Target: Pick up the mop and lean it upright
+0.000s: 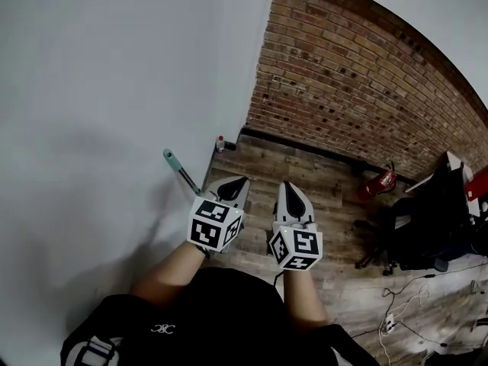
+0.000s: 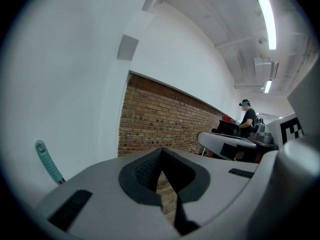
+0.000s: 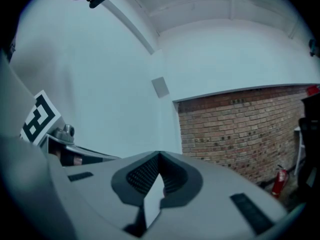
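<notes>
Your left gripper (image 1: 235, 181): jaws pressed together, nothing between them. Your right gripper (image 1: 290, 187): same, tips meeting, empty. You hold both side by side above the wood floor (image 1: 328, 178), not touching each other. Mop (image 1: 177, 166): teal handle end leans tilted on the white wall (image 1: 107, 90) at the floor's left edge, short of the corner with the brick wall (image 1: 358, 90). Lower shaft runs behind your left gripper; mop head hidden. Small bottle (image 1: 220, 144) stands in that corner

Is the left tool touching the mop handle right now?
Apart. In the left gripper view the left tool is shut on nothing, and the mop handle stands off to its side with white wall showing between them.
</notes>
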`<state>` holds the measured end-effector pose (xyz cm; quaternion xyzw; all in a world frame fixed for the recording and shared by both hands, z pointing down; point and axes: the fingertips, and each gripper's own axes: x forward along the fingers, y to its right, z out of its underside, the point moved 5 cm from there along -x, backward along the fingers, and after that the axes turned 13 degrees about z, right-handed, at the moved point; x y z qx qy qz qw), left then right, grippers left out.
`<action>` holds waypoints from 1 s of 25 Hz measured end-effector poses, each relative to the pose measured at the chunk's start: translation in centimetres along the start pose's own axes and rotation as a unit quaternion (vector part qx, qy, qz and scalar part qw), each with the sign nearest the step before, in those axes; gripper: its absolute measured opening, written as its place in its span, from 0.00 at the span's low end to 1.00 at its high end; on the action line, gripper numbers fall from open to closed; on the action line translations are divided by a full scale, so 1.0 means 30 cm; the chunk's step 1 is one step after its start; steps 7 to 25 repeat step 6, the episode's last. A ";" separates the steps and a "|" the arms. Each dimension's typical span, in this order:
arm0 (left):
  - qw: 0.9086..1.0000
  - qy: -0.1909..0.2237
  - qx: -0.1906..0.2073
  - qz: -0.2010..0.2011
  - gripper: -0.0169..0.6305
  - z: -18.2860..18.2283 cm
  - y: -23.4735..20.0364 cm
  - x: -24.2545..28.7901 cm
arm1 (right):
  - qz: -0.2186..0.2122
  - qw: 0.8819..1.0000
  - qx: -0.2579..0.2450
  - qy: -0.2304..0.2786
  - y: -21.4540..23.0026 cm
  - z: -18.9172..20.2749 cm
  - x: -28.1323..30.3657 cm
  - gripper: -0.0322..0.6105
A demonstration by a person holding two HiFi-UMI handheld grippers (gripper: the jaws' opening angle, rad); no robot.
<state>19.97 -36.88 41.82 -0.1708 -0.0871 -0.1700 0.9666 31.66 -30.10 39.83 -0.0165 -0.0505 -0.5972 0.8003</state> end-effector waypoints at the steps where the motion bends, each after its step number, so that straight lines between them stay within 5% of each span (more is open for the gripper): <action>1: 1.000 0.000 0.000 0.001 0.02 -0.002 0.000 -0.001 | 0.000 1.000 0.000 -0.001 -0.003 -0.003 0.001 0.07; 25: 1.000 -0.001 -0.003 0.005 0.02 -0.007 -0.008 -0.010 | 0.001 1.000 -0.003 -0.006 -0.020 -0.006 0.001 0.07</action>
